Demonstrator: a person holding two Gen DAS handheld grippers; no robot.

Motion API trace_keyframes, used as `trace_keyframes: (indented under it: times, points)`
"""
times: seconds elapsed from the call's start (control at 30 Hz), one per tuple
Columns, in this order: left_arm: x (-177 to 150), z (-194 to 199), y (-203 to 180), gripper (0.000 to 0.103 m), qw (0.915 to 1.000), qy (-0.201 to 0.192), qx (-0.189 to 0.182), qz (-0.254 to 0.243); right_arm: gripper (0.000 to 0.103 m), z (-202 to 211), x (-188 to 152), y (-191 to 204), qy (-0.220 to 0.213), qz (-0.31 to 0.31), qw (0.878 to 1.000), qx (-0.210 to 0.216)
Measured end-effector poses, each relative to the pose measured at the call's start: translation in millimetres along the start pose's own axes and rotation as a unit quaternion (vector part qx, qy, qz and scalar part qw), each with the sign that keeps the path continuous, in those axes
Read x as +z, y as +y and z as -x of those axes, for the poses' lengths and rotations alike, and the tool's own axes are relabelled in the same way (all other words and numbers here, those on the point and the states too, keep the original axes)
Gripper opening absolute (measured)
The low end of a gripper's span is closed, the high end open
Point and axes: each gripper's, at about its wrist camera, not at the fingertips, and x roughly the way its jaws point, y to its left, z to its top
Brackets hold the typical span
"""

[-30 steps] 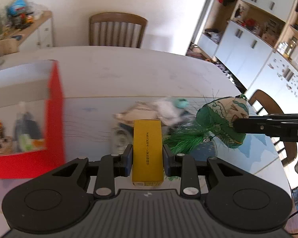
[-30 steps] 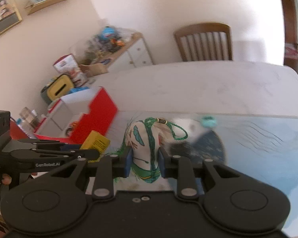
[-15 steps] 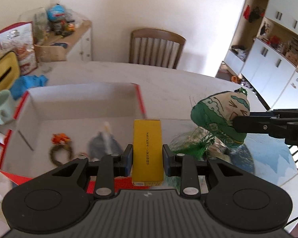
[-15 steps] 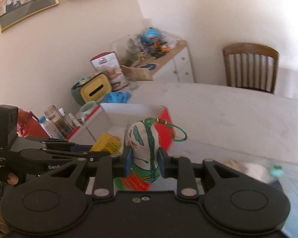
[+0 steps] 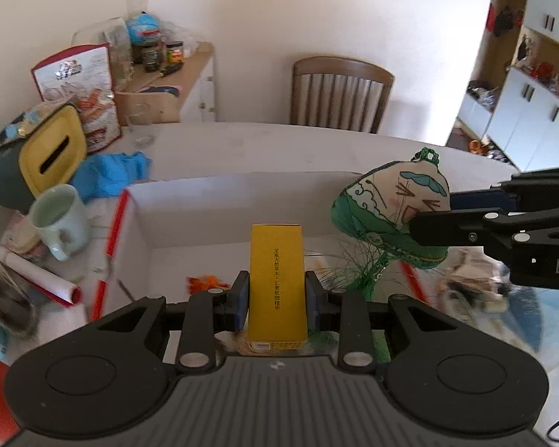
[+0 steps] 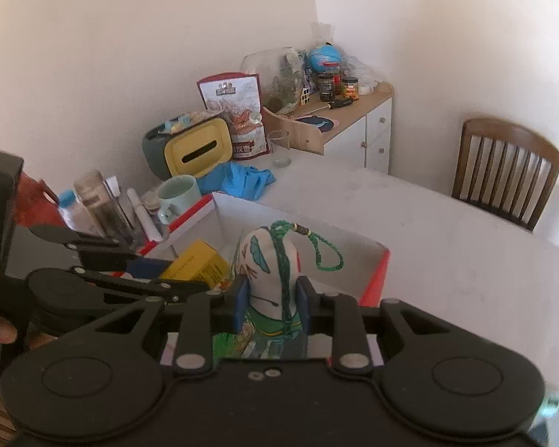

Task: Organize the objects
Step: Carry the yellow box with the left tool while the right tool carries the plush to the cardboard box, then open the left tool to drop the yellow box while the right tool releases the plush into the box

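1. The left gripper (image 5: 276, 294) is clamped on a tall yellow cardboard box with dark printed characters (image 5: 275, 279), held upright above the open red-edged white carton (image 5: 220, 201).
2. The right gripper (image 6: 272, 307) pinches a cream cloth pouch with green trim, cord and tassel (image 6: 270, 275) above the same carton.
3. Beyond the carton's left edge stand a pale green ceramic mug (image 5: 57, 219), a crumpled blue cloth (image 5: 108, 173) and a yellow-faced tissue holder (image 5: 52, 149).
4. A wooden slat-back chair (image 5: 341, 95) stands at the table's far side.
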Motion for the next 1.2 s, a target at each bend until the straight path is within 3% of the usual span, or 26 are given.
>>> trace_keyframes:
  times: [0.33,0.67,1.2]
  points:
    - [2,-43,39,0.029,0.9996,0.023,0.019,0.002,0.026,-64,20,20,0.037,0.022,0.999,-0.009]
    - [2,-96,47,0.029,0.9971,0.072,0.021,-0.003,0.026,-125,9,8,0.109,-0.015,0.994,-0.025]
    - [5,-136,46,0.030,0.9902,0.139,0.007,-0.013,0.030,-143,-1,-9,0.145,-0.045,0.988,-0.031]
